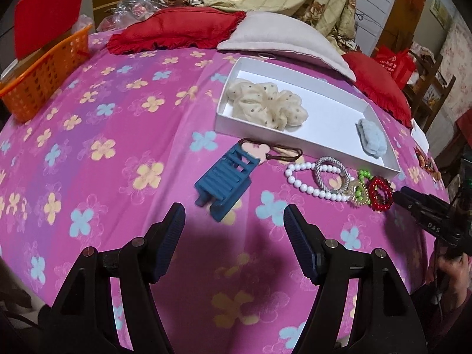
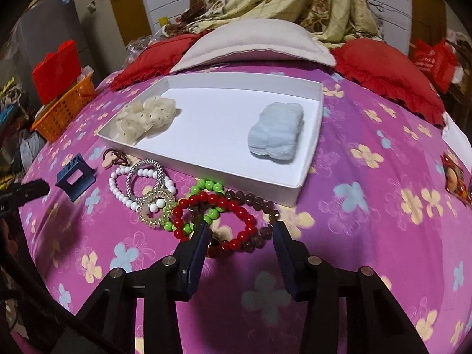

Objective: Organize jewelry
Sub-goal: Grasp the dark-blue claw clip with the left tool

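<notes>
1. the right gripper hangs low over the pink flowered bedspread with its jaws spread wide – the red bead bracelet lies partly between the fingertips, nothing pinched.
2. that red one is tangled in a pile with a green bead bracelet and a dark brown bead bracelet, all just in front of the white tray.
3. a bit to the left sit a white pearl bracelet, a silver coil hair tie and a clear spiral hair tie, overlapping each other.
4. the left gripper is also spread open and holds nothing – the blue hair claw lies on the spread just ahead of its tips.
5. inside the tray: a cream scrunchie at the left end, a fluffy light blue clip toward the right.
6. an orange basket sits at the far left edge of the bed.
</notes>
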Demonstrator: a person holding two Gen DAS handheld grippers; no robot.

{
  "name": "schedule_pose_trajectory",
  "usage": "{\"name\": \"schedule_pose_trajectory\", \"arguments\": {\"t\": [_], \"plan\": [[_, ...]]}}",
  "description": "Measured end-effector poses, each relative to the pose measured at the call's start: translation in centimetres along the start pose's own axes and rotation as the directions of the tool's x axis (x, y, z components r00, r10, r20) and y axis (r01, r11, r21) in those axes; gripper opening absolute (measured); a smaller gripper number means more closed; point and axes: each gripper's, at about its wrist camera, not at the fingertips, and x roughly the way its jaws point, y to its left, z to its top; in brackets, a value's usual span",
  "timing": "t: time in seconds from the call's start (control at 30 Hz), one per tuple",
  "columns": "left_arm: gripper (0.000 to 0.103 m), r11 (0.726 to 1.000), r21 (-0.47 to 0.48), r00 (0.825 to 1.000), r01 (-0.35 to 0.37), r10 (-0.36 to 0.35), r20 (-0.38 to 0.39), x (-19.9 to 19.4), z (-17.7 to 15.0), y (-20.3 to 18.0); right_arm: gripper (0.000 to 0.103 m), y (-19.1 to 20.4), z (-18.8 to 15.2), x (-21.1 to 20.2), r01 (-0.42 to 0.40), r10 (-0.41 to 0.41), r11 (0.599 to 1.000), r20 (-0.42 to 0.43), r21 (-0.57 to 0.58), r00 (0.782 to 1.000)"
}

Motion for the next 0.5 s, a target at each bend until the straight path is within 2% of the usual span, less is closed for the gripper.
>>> {"name": "schedule_pose_trajectory", "arguments": {"t": [0.07, 0.13, 0.33, 0.5], "plan": [[0.071, 1.000, 0.020, 1.000, 0.001, -0.001, 0.001, 0.3, 0.4, -0.3, 0.042, 0.1, 0.2, 0.3, 0.001, -0.001, 1.000, -0.004, -0.016, 1.000], [0.078, 0.999, 0.048, 1.000, -0.001, 0.001, 0.005, 0.7, 0.8, -0.7, 0.041, -0.1, 0.3, 0.4, -0.004, 0.004, 1.000, -0.004, -0.018, 1.000], [0.078, 0.983, 0.179, 0.999, -0.046, 0.045, 0.006, 2.3, 2.2, -1.3, 0.042, -0.4, 0.6, 1.2, -0.042, 0.042, 0.999, -0.026, -0.027, 0.999], [0.078, 0.974, 0.224, 0.999, -0.020, 0.030, -0.040, 3.8, 3.2, -1.0, 0.041, -0.5, 0.9, 1.8, -0.023, 0.022, 0.998, -0.030, -0.050, 0.999]]}}
